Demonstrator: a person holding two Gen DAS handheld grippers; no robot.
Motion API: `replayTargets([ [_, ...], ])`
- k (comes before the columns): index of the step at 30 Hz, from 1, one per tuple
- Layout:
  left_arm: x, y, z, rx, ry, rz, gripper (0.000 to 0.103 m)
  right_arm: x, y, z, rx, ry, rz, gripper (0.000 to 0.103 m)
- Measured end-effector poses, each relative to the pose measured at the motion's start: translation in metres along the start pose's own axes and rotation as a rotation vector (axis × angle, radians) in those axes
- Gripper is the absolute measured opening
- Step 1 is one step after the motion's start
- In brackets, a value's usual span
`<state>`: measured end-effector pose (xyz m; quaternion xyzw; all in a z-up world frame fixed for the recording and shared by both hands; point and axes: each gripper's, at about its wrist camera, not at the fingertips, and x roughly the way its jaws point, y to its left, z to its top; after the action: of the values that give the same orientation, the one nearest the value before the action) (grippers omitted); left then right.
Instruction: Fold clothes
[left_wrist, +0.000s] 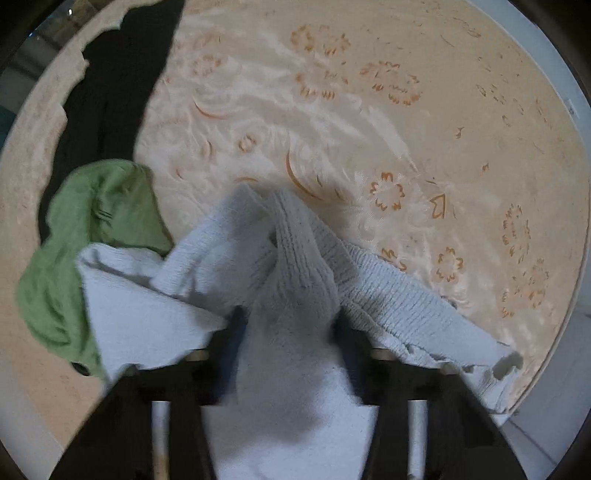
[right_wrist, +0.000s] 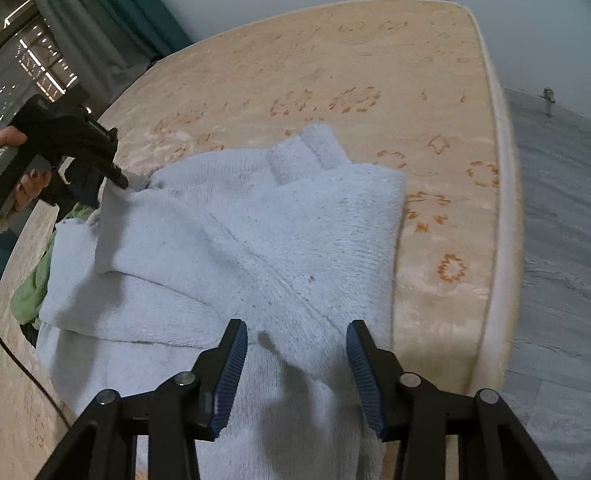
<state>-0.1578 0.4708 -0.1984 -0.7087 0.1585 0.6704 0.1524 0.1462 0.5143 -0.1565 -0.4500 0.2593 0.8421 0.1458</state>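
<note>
Right gripper fingers spread wide, nothing between, hovering over the near end of the pale blue fleece garment heaped on the mattress. Left gripper fingers pinched on a bunched fold of it, lifted. Best bet: keep that pinch firm, grab a matching edge with the right, pull flat before creasing. Hard to tell sleeve from hem. Green garment and a dark one half buried alongside.
</note>
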Motion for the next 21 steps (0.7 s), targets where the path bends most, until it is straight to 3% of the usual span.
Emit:
replayTargets([
  [2,-0.006,0.015,-0.005,-0.006,-0.021,-0.088,0.014,0.001,0.001,0.000,-0.027,0.001,-0.002,0.005],
  [3,-0.014,0.024,-0.009,-0.012,-0.045,-0.143,0.013,-0.005,0.000,-0.002,-0.031,-0.015,-0.006,0.005],
  [6,-0.059,0.060,-0.046,0.029,-0.230,-0.361,0.013,-0.022,0.000,-0.004,-0.025,-0.073,-0.006,0.004],
  [8,-0.077,0.099,-0.083,0.023,-0.314,-0.438,0.013,-0.021,0.001,-0.011,-0.034,-0.033,-0.012,0.001],
  [10,-0.073,0.140,-0.117,-0.020,-0.327,-0.441,0.013,-0.021,0.003,-0.017,-0.043,0.006,-0.018,0.001],
  [12,-0.050,0.176,-0.146,-0.087,-0.307,-0.389,0.013,-0.020,0.004,-0.024,-0.052,0.046,-0.024,0.001],
  [13,-0.028,0.195,-0.161,-0.142,-0.277,-0.339,0.014,-0.020,0.005,-0.027,-0.057,0.066,-0.027,0.001],
  [16,0.017,0.229,-0.187,-0.281,-0.126,-0.337,0.019,-0.019,0.007,-0.037,-0.071,0.125,-0.037,0.005],
  [17,0.031,0.240,-0.195,-0.326,-0.075,-0.339,0.024,-0.019,0.008,-0.041,-0.076,0.145,-0.040,0.008],
  [19,0.029,0.253,-0.203,-0.350,-0.081,-0.358,0.029,-0.022,0.006,-0.038,-0.055,0.146,-0.022,0.034],
  [21,0.015,0.259,-0.201,-0.324,-0.117,-0.333,0.035,-0.027,0.003,-0.027,-0.029,0.119,0.000,0.041],
])
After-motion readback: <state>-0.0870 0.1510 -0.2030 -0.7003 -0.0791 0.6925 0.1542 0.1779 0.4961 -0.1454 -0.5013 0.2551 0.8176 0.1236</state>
